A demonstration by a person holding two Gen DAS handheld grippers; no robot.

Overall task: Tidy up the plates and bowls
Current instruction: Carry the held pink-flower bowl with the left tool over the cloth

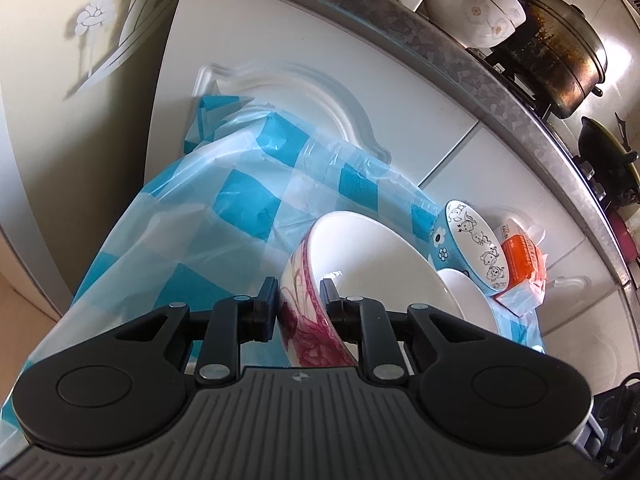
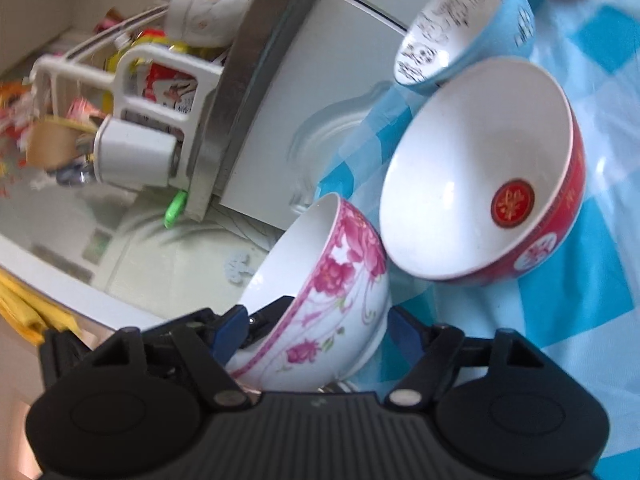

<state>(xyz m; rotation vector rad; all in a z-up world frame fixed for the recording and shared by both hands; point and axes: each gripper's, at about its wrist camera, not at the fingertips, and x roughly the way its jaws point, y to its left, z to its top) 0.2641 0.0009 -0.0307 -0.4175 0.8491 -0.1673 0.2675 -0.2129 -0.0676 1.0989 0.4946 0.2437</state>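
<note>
In the left wrist view, the left tongs (image 1: 298, 304) pinch the rim of a pink-flowered bowl (image 1: 308, 320), one finger outside the wall and one inside. The bowl sits on a blue-and-white checked plastic cloth (image 1: 224, 208) covering the tabletop. To its right a blue cartoon bowl (image 1: 472, 252) leans on its side near an orange packet (image 1: 524, 260). Above them, on a grey counter edge (image 1: 460, 80), stand a white flowered bowl (image 1: 476, 12) and a stained metal pot (image 1: 556, 64).

In the right wrist view, a white rack (image 2: 160, 92) with packets shows at far left. The right tongs (image 2: 316, 330) straddle the same pink-flowered bowl (image 2: 320, 312), fingers spread on either side of it; whether the pads touch its wall cannot be told. Just beside it to the right lies a red bowl (image 2: 480, 168) tilted on the cloth, and behind that the blue cartoon bowl (image 2: 468, 24).
</note>
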